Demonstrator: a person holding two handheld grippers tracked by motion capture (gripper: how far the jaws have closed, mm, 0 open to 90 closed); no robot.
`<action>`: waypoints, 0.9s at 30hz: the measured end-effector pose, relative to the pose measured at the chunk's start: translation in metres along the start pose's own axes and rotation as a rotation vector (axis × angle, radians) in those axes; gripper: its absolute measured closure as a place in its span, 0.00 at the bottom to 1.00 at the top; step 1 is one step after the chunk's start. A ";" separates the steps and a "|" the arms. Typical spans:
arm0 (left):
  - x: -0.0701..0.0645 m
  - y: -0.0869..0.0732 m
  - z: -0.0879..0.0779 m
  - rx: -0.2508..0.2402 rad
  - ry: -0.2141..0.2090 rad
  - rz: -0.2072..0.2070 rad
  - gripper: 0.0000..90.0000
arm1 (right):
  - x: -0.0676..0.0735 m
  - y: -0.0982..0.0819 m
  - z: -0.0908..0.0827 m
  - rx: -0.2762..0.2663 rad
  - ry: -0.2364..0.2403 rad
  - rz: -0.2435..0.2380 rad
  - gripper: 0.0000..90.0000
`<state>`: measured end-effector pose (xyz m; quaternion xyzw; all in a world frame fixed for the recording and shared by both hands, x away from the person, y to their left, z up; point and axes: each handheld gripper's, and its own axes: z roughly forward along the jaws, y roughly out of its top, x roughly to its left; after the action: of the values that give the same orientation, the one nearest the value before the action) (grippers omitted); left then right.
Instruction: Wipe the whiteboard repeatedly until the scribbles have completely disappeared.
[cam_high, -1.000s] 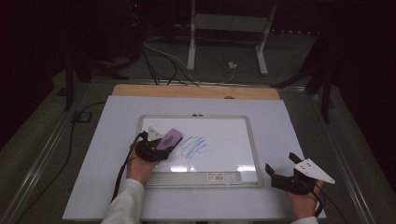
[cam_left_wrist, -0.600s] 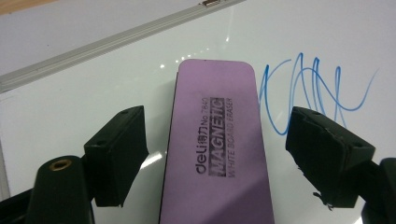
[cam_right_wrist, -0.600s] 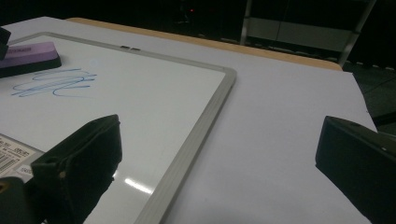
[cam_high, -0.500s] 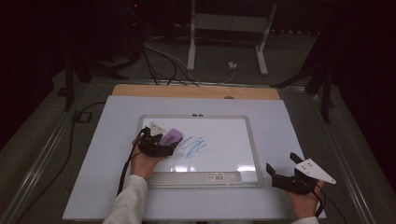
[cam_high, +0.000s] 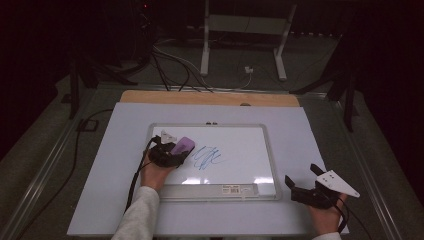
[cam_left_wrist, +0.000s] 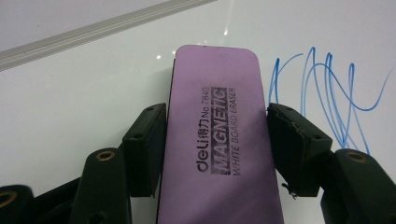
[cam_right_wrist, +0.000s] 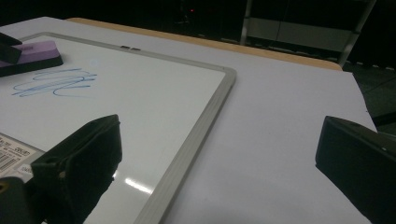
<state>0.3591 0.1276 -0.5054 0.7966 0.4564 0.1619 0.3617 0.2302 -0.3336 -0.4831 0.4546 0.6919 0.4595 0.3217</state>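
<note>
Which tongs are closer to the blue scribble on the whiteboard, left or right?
Left. The left tongs hold the purple eraser right beside the blue scribble. The right tongs sit open off the whiteboard, past its near right corner.

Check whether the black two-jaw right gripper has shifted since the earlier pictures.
No. The right gripper sits just right of the whiteboard's grey frame at its near corner, as before.

Table's topped with a big white sheet (cam_high: 125, 165), wooden edge (cam_high: 210, 98) peeking out at the far side. A framed whiteboard (cam_high: 270, 165) lies flat right on the sheet, roughly centered.
</note>
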 end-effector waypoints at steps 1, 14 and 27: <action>0.000 0.000 0.000 0.003 0.000 0.002 0.46 | 0.000 0.000 0.000 0.000 0.000 0.001 0.01; -0.013 0.000 -0.003 0.030 -0.019 0.068 0.46 | 0.001 0.000 0.001 0.002 0.002 -0.001 0.01; -0.042 -0.007 -0.010 0.046 -0.072 0.140 0.47 | 0.002 0.000 0.002 0.006 0.005 0.000 0.01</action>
<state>0.3267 0.0985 -0.5004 0.8400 0.3899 0.1475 0.3472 0.2309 -0.3316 -0.4839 0.4545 0.6941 0.4584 0.3187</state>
